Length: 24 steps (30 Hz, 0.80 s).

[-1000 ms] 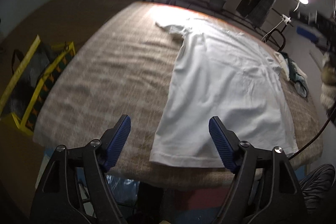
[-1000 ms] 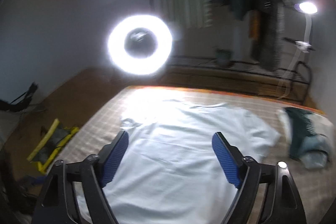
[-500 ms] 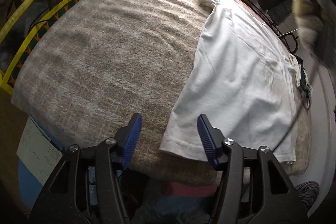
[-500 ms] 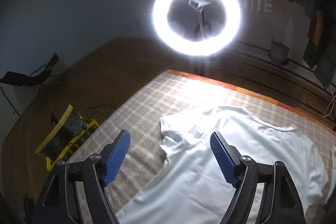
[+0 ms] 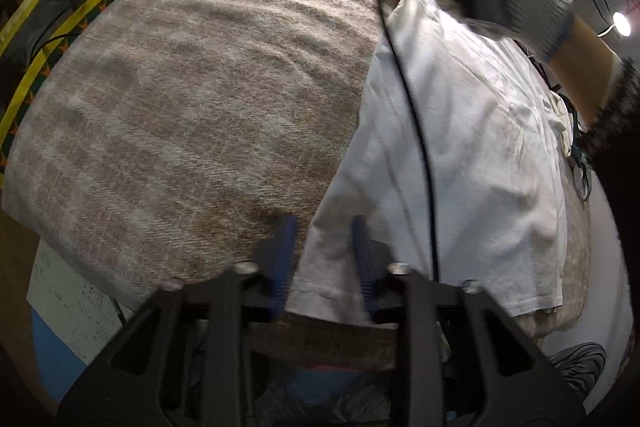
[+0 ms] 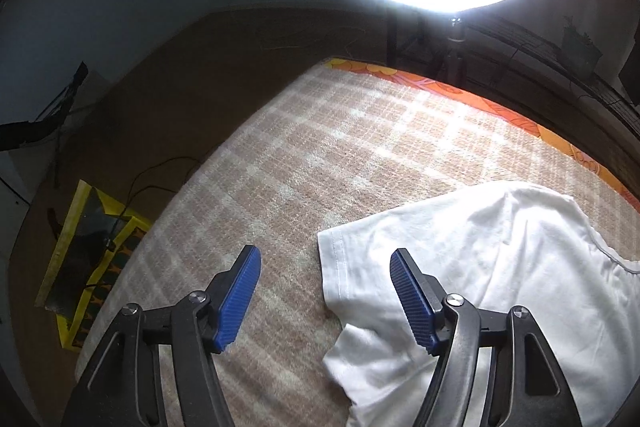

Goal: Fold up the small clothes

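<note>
White shirt (image 5: 460,147) hem corner between left gripper (image 5: 324,247) fingers.

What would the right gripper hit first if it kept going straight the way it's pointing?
Most likely the sleeve of the white shirt, whose hemmed edge lies between the open right gripper fingers, with blanket beneath. Depth is hard to judge.
</note>
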Each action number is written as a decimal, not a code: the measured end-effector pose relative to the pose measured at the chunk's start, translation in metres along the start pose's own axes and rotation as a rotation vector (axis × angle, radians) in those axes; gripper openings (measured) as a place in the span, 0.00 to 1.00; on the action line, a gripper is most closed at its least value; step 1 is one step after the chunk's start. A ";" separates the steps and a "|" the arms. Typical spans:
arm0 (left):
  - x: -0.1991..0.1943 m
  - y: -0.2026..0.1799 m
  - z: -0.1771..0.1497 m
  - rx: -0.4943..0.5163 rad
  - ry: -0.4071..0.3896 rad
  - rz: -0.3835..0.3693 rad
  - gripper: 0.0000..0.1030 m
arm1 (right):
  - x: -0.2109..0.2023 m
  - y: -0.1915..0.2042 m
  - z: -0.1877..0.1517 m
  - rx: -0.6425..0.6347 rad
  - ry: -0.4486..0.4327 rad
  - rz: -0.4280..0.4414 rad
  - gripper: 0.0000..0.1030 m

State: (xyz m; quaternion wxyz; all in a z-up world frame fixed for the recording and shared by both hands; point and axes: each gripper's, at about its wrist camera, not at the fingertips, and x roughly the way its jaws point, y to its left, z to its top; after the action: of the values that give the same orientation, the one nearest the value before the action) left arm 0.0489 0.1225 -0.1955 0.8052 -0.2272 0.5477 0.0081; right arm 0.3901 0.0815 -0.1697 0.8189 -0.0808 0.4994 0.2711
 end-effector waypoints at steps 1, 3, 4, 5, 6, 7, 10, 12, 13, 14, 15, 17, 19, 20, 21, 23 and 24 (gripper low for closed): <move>0.002 0.000 0.001 0.002 0.001 0.000 0.13 | 0.008 0.001 0.001 -0.003 0.013 -0.010 0.66; 0.006 -0.003 0.004 -0.008 0.008 -0.013 0.05 | 0.024 0.002 0.002 -0.023 0.048 -0.041 0.64; 0.008 -0.005 0.005 -0.012 0.012 -0.023 0.03 | 0.030 0.002 0.001 -0.036 0.060 -0.056 0.63; 0.009 -0.006 0.006 -0.014 0.017 -0.035 0.03 | 0.035 0.003 0.001 -0.050 0.074 -0.070 0.61; 0.010 -0.008 0.006 -0.012 0.017 -0.041 0.02 | 0.041 0.005 0.000 -0.069 0.095 -0.089 0.57; 0.010 -0.011 0.005 -0.005 0.016 -0.045 0.01 | 0.044 0.006 -0.001 -0.082 0.105 -0.104 0.56; 0.011 -0.021 0.006 0.025 0.004 -0.045 0.01 | 0.044 0.010 -0.001 -0.126 0.100 -0.148 0.42; 0.010 -0.022 0.006 0.025 -0.003 -0.049 0.00 | 0.043 0.009 0.001 -0.138 0.101 -0.174 0.23; 0.010 -0.022 0.006 0.021 -0.007 -0.053 0.00 | 0.042 0.008 0.002 -0.140 0.100 -0.169 0.17; 0.007 -0.020 0.005 0.021 -0.011 -0.056 0.00 | 0.041 0.007 0.003 -0.142 0.099 -0.167 0.07; 0.006 -0.020 0.005 0.022 -0.016 -0.057 0.00 | 0.038 0.005 0.005 -0.144 0.092 -0.178 0.05; -0.001 -0.015 0.002 0.030 -0.026 -0.067 0.00 | 0.034 0.001 0.006 -0.135 0.077 -0.169 0.03; -0.005 -0.016 0.000 0.043 -0.038 -0.070 0.00 | 0.023 -0.005 0.007 -0.118 0.050 -0.145 0.03; -0.007 -0.018 0.000 0.050 -0.042 -0.072 0.00 | 0.018 -0.008 0.007 -0.110 0.041 -0.137 0.03; -0.009 -0.019 -0.001 0.059 -0.049 -0.076 0.00 | 0.012 -0.011 0.008 -0.101 0.029 -0.129 0.02; -0.014 -0.019 -0.003 0.079 -0.063 -0.073 0.00 | -0.001 -0.018 0.009 -0.081 0.000 -0.118 0.02; -0.017 -0.020 -0.004 0.082 -0.072 -0.078 0.00 | -0.007 -0.022 0.012 -0.068 -0.016 -0.109 0.02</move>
State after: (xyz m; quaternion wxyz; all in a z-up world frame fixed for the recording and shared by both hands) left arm 0.0441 0.1074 -0.1743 0.8326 -0.2147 0.5092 -0.0376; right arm 0.4089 0.0655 -0.1611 0.8332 -0.1334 0.4784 0.2433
